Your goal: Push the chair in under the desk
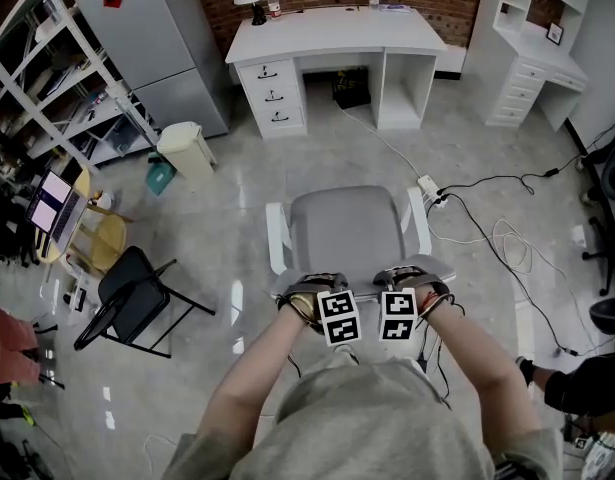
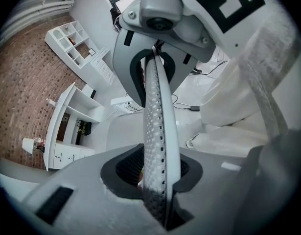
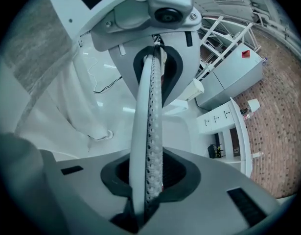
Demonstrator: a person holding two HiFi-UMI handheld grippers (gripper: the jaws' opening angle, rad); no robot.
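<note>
A grey office chair (image 1: 347, 230) with white armrests stands in the middle of the floor, facing the white desk (image 1: 332, 33) at the back. The knee space under the desk is a good way ahead of it. My left gripper (image 1: 322, 303) and right gripper (image 1: 402, 293) sit side by side at the top of the chair's backrest. In the left gripper view the perforated backrest rim (image 2: 157, 131) runs between the jaws of the left gripper (image 2: 157, 180), which grip it. The right gripper view shows the same rim (image 3: 148, 131) clamped in the right gripper (image 3: 148, 180).
A black box (image 1: 350, 88) sits in the desk's knee space. Cables (image 1: 492, 238) and a power strip (image 1: 430, 190) lie on the floor right of the chair. A bin (image 1: 187, 148) and a black folding chair (image 1: 137, 298) stand to the left, a white shelf unit (image 1: 532, 58) at the right.
</note>
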